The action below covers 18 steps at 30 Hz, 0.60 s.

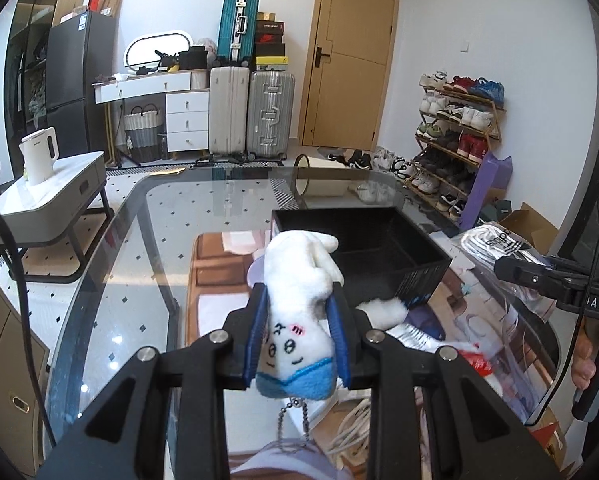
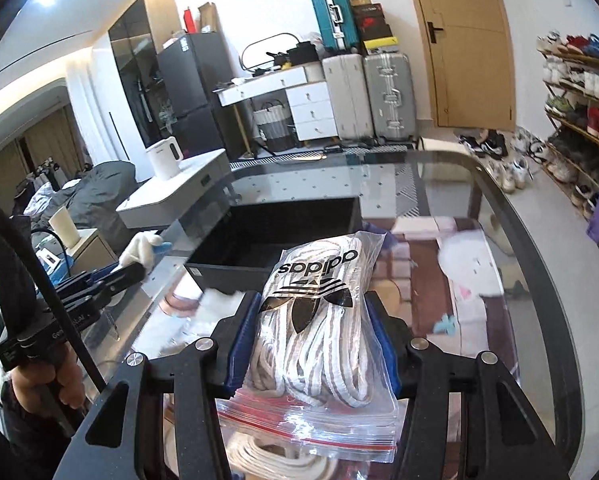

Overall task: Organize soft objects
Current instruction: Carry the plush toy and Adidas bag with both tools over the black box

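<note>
Left wrist view: the left gripper [image 1: 297, 320] clamps a white plush keychain [image 1: 299, 312] between its fingers. Just beyond the fingertips sits a black bin [image 1: 423, 280], apparently empty.

Right wrist view: the right gripper [image 2: 313, 344] pinches a zip bag of laces [image 2: 319, 320], the bin [image 2: 219, 270] ahead. Both seem mid-carry; next, reach over the rim and release.

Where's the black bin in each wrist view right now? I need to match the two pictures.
Left wrist: black bin sits right of centre on the glass table, just beyond the held white plush toy.
Right wrist: bin is centre-left, behind the bagged laces.
Shared landmark: the teal suitcase.
</note>
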{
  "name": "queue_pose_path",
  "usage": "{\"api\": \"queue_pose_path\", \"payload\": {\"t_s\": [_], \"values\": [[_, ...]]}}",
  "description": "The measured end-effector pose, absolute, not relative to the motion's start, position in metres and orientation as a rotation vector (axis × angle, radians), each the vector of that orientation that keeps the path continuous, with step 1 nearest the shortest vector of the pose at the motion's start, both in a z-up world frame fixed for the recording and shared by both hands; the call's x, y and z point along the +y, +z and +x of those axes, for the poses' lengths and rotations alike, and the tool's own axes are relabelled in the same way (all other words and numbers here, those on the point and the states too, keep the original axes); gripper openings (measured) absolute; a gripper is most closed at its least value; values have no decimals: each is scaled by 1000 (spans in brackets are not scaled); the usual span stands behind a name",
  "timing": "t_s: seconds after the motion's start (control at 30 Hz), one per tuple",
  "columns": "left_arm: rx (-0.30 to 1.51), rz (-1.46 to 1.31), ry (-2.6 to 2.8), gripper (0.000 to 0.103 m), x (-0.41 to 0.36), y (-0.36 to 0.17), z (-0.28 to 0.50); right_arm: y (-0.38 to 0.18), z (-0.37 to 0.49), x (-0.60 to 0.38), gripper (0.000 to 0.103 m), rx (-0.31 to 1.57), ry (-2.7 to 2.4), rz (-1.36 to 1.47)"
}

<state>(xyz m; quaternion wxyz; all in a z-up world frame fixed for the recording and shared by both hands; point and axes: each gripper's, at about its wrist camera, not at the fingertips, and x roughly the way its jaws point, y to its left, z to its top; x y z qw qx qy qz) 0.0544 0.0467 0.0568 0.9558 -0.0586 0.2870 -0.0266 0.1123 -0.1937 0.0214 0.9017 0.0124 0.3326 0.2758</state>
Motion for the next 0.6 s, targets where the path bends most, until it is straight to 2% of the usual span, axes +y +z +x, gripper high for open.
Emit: {"api": "queue_pose_path", "payload": {"t_s": [0.6], "values": [[606, -78, -105, 28, 25, 60, 108, 31, 159, -154, 52, 734, 634, -50]]}}
